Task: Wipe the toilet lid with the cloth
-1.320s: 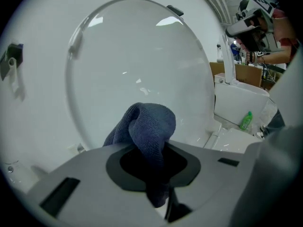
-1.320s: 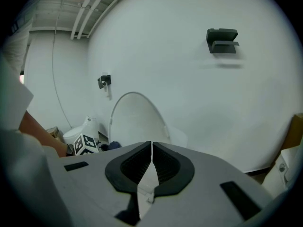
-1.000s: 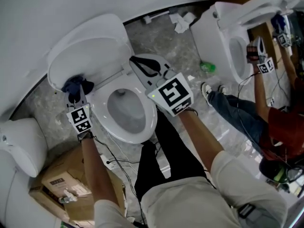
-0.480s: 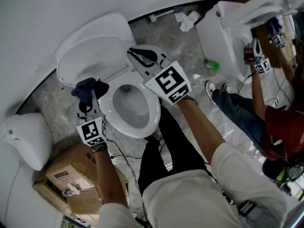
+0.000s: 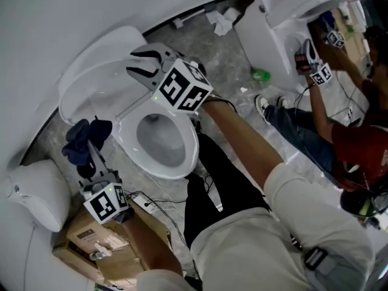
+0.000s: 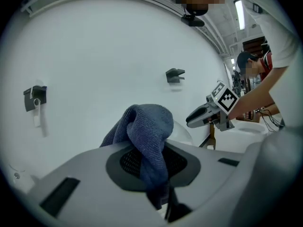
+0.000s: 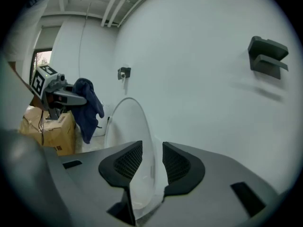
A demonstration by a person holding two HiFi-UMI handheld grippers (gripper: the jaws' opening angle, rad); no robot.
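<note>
Cloth gripped on the left, lid steadied on the right.

In the head view the left tongs (image 5: 92,156) are clamped on the blue cloth (image 5: 82,139), which hangs bunched well apart from the raised toilet lid (image 5: 97,77) at their 12 o'clock. The lid's broad face runs roughly from 8 to 2 o'clock, so these tongs are the nearer ones for wiping it. The toilet bowl (image 5: 128,139) lies at their 3 o'clock and a cardboard box (image 5: 91,241) at 6. The wall (image 5: 54,23) crowds the lid's far side, so the open room is on the near face. The right tongs (image 5: 138,64) have just been opening and straddle the lid's 3 o'clock edge, narrowly parted, seemingly without pinching it.
</note>
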